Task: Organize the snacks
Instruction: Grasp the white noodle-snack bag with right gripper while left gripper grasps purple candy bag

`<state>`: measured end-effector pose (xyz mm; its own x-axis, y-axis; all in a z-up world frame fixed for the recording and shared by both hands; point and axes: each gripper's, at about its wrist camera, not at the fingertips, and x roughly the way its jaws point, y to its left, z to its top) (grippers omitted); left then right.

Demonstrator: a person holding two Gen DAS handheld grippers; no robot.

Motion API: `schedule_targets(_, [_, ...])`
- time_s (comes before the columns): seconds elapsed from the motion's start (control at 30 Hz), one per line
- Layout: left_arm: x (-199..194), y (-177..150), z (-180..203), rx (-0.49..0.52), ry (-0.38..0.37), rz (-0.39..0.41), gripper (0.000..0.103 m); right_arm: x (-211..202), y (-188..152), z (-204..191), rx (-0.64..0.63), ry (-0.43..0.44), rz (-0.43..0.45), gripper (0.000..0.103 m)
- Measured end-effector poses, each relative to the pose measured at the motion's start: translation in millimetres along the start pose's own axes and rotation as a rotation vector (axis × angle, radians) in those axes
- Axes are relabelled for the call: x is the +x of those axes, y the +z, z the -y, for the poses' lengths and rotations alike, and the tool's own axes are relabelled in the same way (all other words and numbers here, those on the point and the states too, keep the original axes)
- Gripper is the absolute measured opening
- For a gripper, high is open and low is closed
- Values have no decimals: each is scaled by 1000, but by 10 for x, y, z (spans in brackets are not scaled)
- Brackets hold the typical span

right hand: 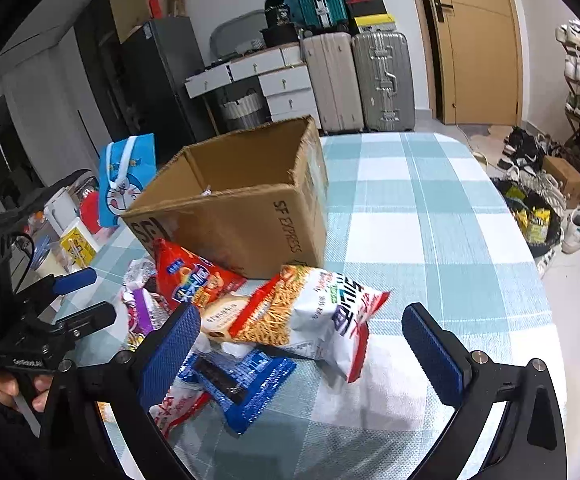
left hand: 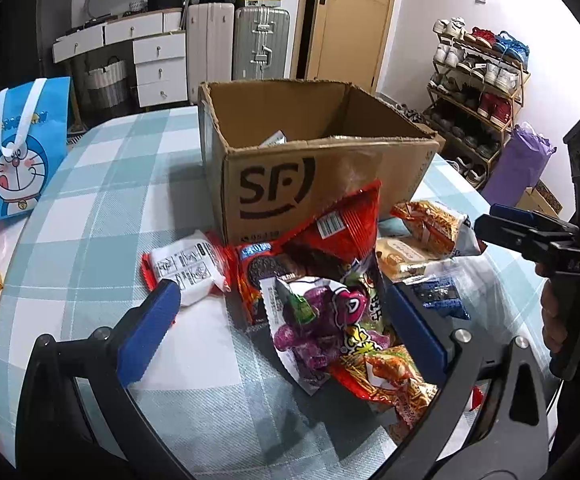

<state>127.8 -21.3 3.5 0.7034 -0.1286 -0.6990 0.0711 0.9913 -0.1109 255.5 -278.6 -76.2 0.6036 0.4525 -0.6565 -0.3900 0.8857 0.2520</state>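
Snack packets lie in a loose heap on the checked surface, right against the near wall of an open cardboard box.

The left gripper hovers low over the heap with its jaws spread wide and holding nothing. Between them sits a purple sweet packet, its long side running roughly from the box toward the camera, tilted a little. Behind it a red crisp bag leans upright against the box, and a red biscuit packet lies beside it.

The right gripper also stands wide and holds nothing. A white noodle-snack bag lies just ahead of its jaws, long side crossways, resting on a blue packet.

The left gripper is nearer the purple packet; the right is nearer the white bag. Either packet must rise over the box wall just behind it.

The box looks almost empty; only a small pale corner of something shows above its near edge, too little to name. A blue cartoon bag stands apart to the left.
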Motion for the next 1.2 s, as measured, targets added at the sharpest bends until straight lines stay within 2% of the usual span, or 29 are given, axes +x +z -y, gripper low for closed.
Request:
schedule_targets(0.2, [70,-14,-13,-7,-12,-14,102,169,-16,90,37,-14,-45,103])
schedule_targets(0.37, [91,-15,-36,-8,-9,-17,102,365,-8,190,104,19,-96,102])
schedule_targets(0.53, [110,-23,-73,-12,-5,-19,102,492,28,290,179,24,-112,102])
schedule_targets(0.67, [142,-24,-104,-17,-4,-23,102,566,37,295,169,-14,-117,102])
schedule_targets(0.83, [178,-34,-116,-16,-4,-28,102,617,30,320,190,9,-121,102])
schedule_targets(0.9, [186,-39,-112,-16,-5,-29,102,624,25,336,200,18,-120,97])
schedule_targets(1.07, [194,-43,-90,-12,-5,-31,102,654,4,302,185,44,-126,77])
schedule_targets(1.2, [179,-50,-76,-11,-8,-28,102,629,-1,244,153,34,-109,67])
